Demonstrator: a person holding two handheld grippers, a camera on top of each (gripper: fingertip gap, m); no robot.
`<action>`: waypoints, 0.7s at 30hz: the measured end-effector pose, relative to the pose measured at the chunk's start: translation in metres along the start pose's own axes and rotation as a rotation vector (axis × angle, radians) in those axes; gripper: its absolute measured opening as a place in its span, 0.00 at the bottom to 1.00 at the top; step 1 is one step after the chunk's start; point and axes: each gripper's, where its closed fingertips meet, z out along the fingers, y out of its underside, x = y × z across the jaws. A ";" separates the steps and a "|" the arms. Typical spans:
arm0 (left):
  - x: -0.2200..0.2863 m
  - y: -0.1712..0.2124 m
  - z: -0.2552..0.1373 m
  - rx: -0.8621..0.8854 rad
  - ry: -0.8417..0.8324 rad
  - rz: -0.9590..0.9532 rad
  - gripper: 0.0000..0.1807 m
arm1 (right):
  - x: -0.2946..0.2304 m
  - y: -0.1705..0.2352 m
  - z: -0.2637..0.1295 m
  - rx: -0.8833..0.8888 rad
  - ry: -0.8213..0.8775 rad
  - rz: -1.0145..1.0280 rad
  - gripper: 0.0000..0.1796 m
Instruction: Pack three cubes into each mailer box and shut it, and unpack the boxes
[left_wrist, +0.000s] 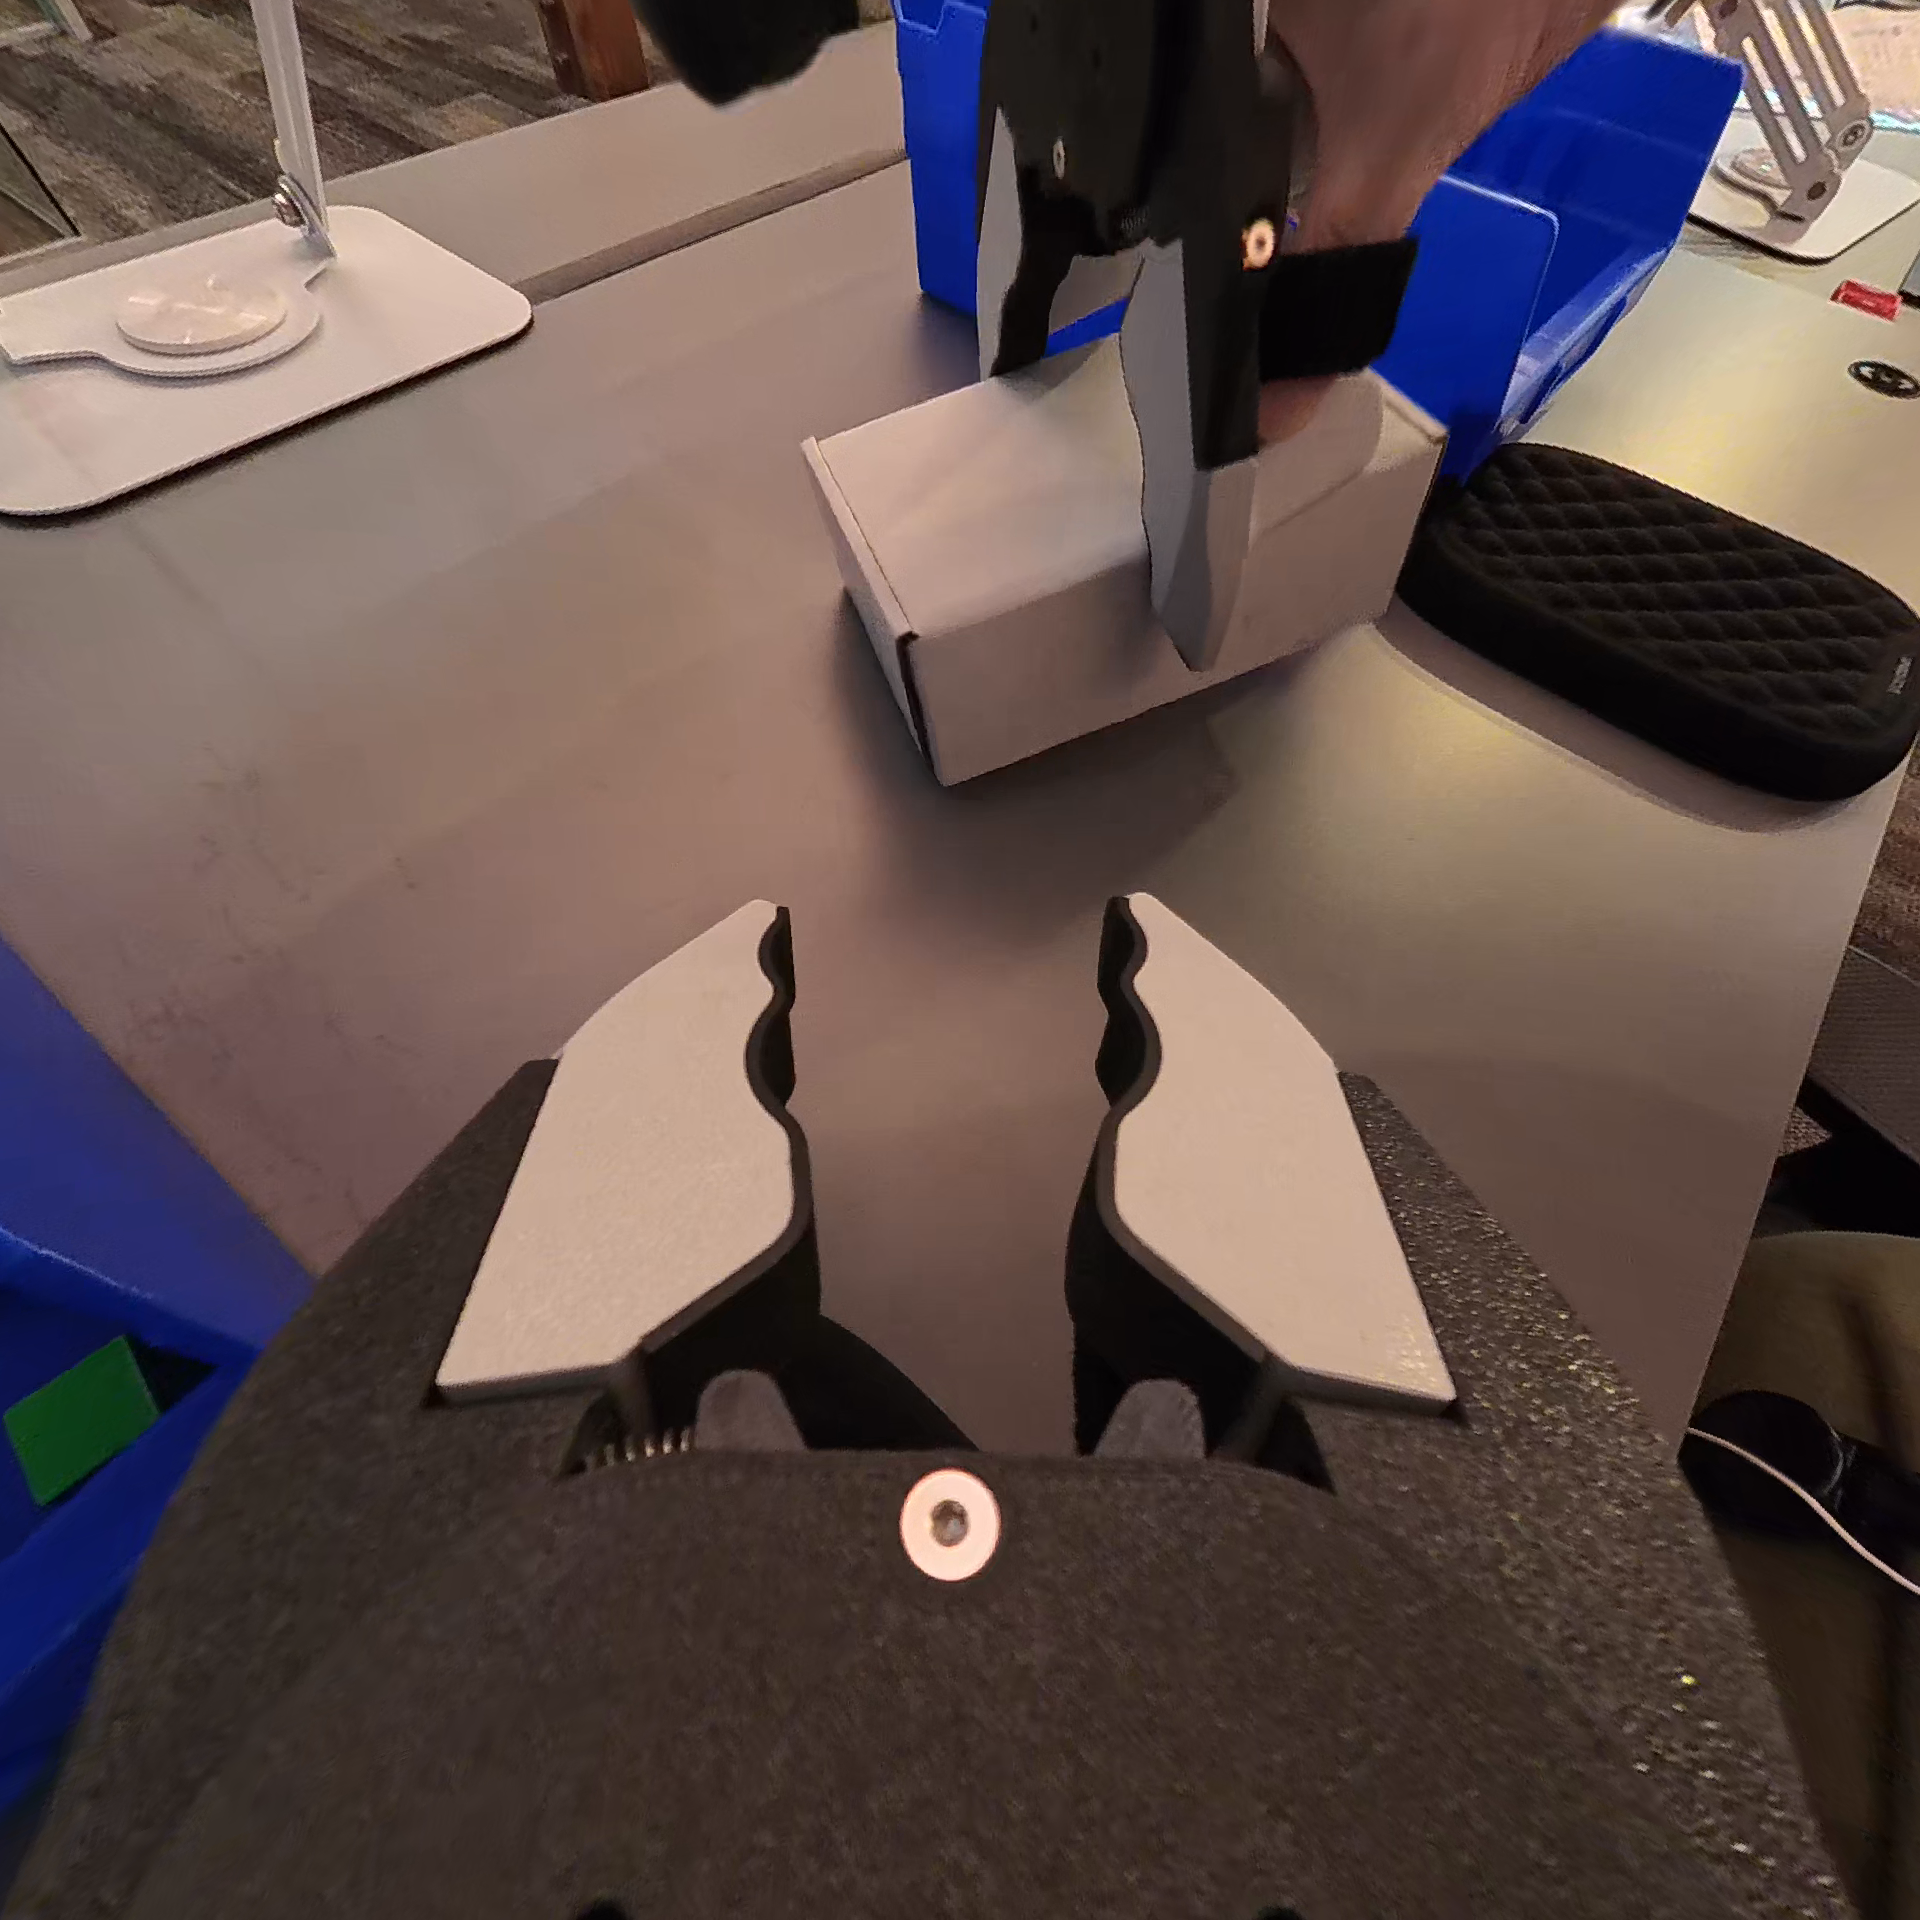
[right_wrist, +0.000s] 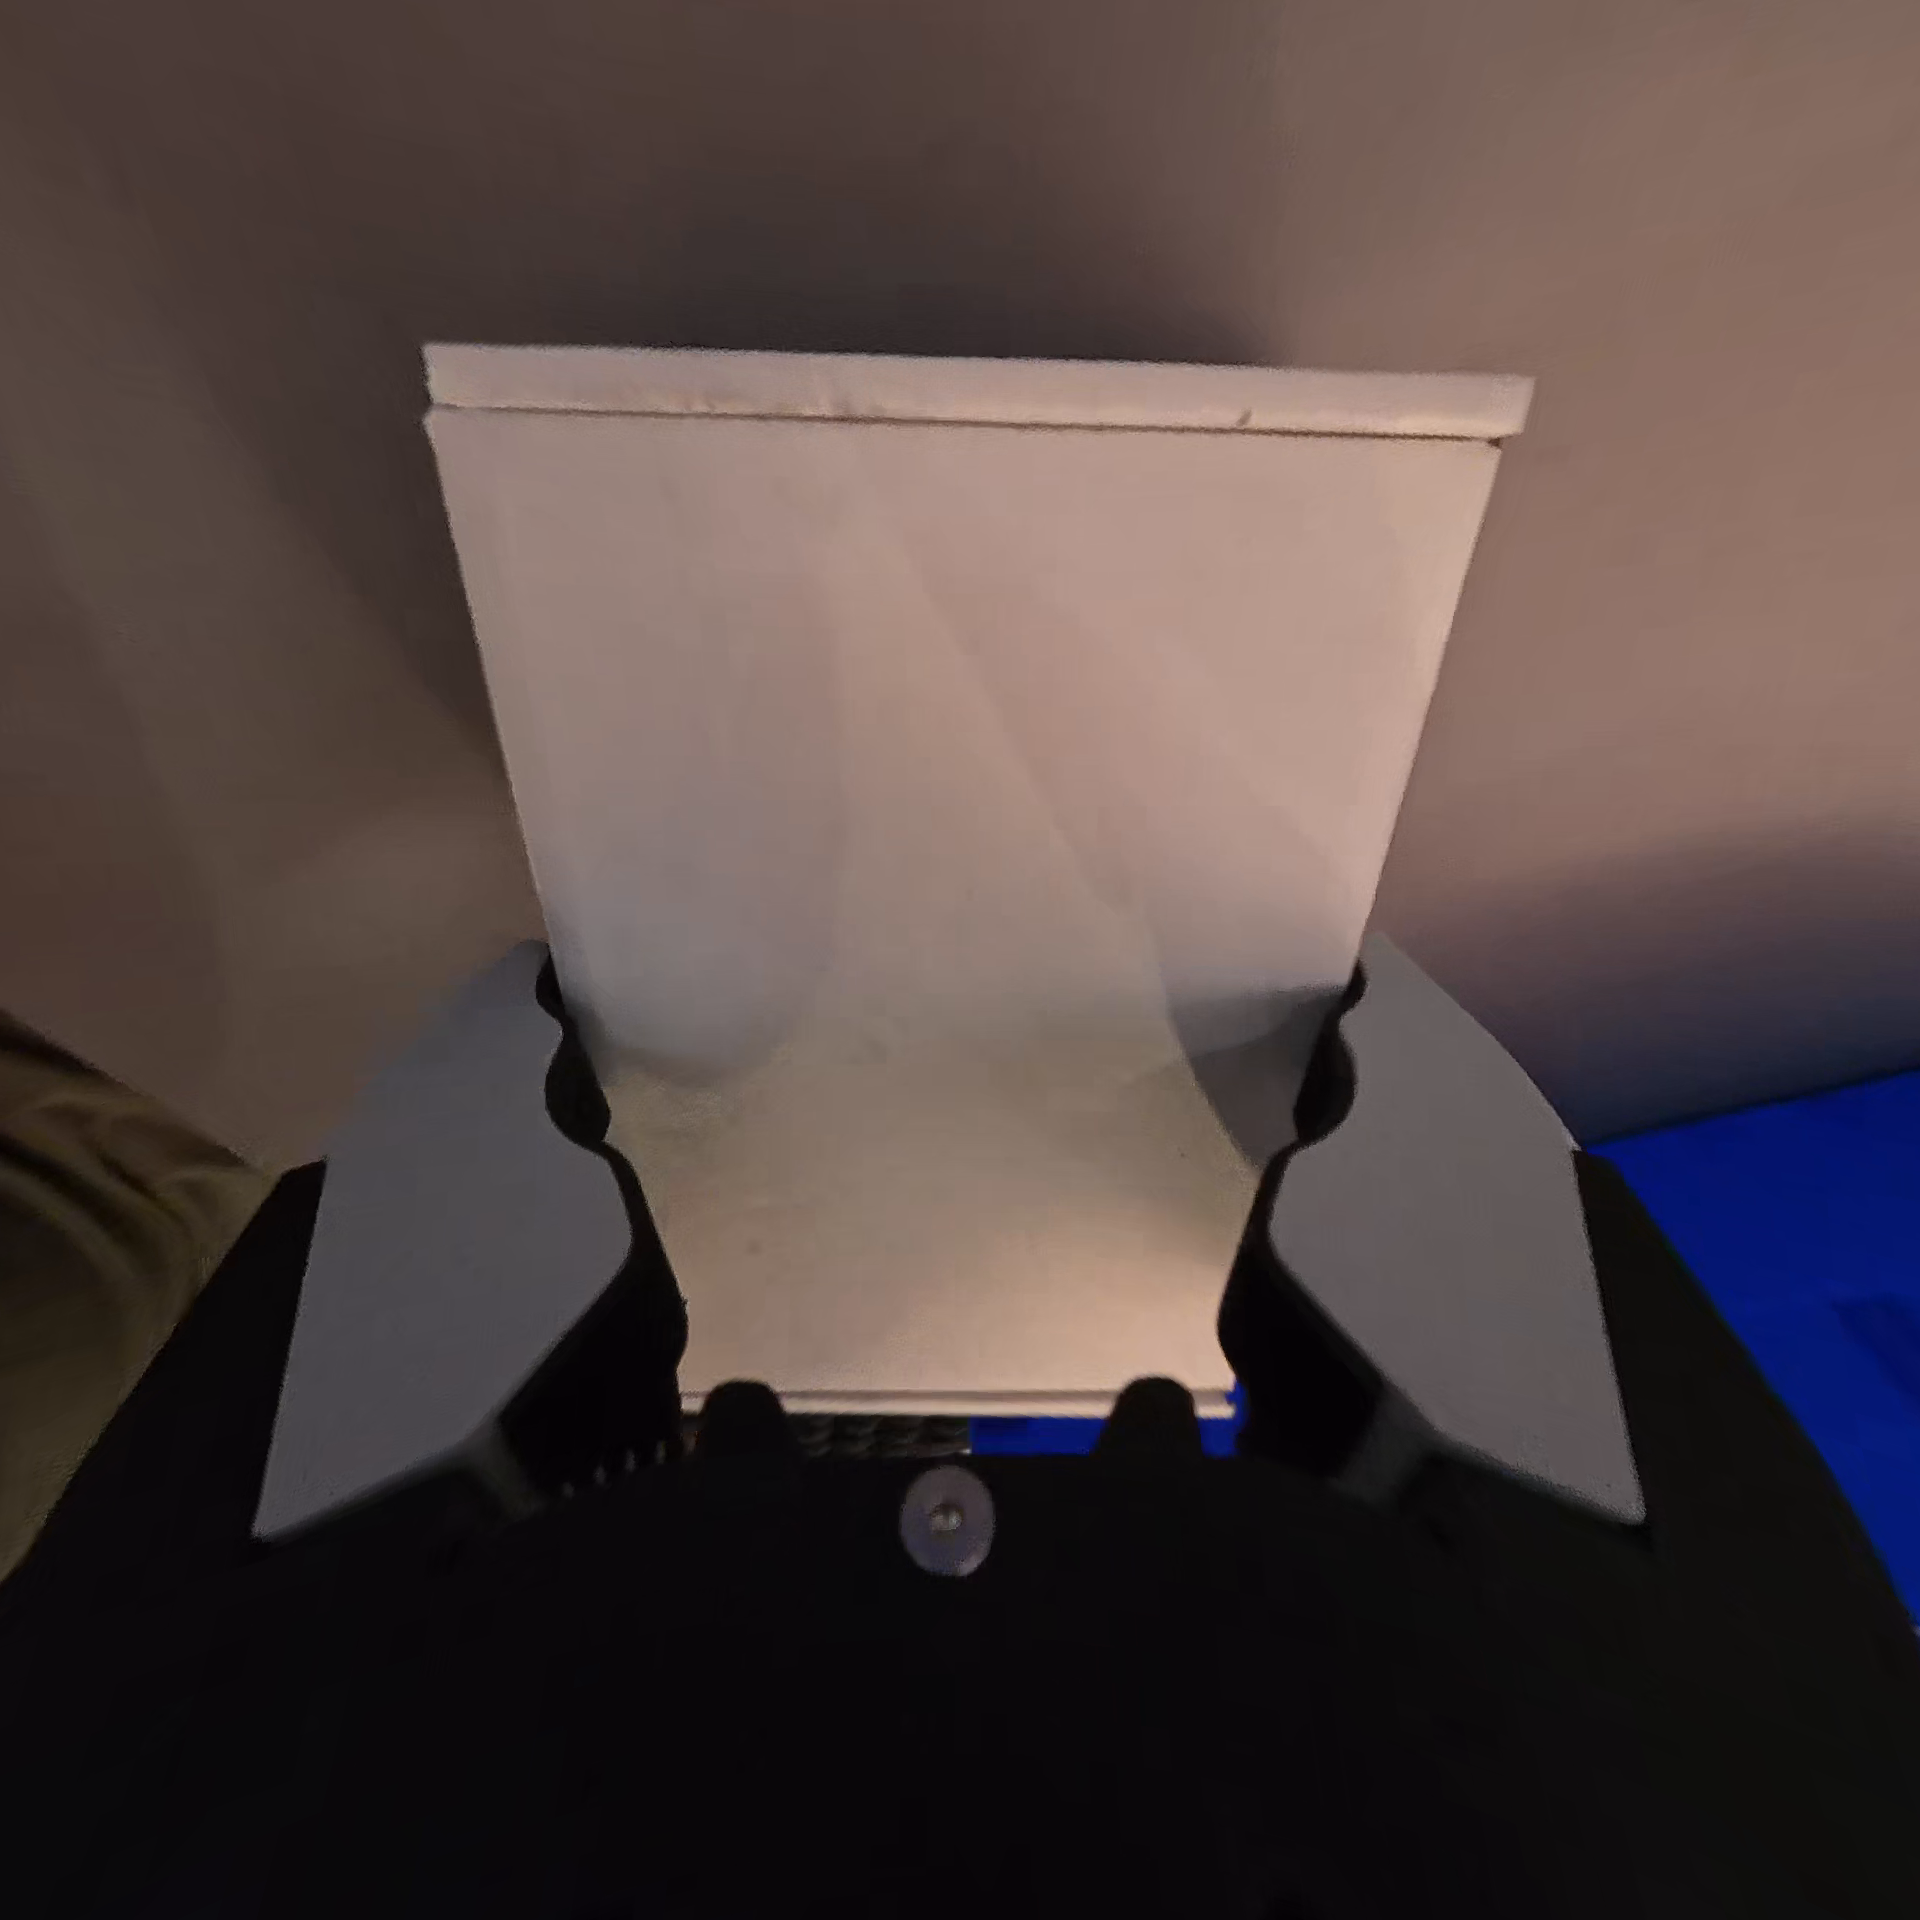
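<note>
Two blue bins (left_wrist: 1507, 208) flank the shut mailer box (left_wrist: 1039, 582) clamped by right gripper (left_wrist: 1101, 499); left gripper (left_wrist: 943, 935) jaws wide, empty

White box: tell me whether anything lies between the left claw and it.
Nothing visible does. Bare table lies between the open left claw and the box. The right claw already straddles the box from above.

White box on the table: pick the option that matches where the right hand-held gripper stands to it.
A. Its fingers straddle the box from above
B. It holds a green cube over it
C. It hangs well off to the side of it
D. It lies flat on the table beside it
A: the right hand-held gripper has a finger down each side of the closed white box.
</note>
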 end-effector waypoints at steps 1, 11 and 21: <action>0.000 0.001 0.000 0.000 0.002 -0.002 0.31 | 0.000 0.000 0.003 -0.007 0.021 -0.017 0.74; 0.000 0.007 -0.001 -0.005 0.010 -0.012 0.31 | 0.003 -0.009 0.018 -0.016 0.097 -0.118 0.78; 0.001 0.014 0.006 -0.023 0.033 -0.027 0.31 | 0.004 -0.006 0.015 -0.061 0.119 -0.098 0.76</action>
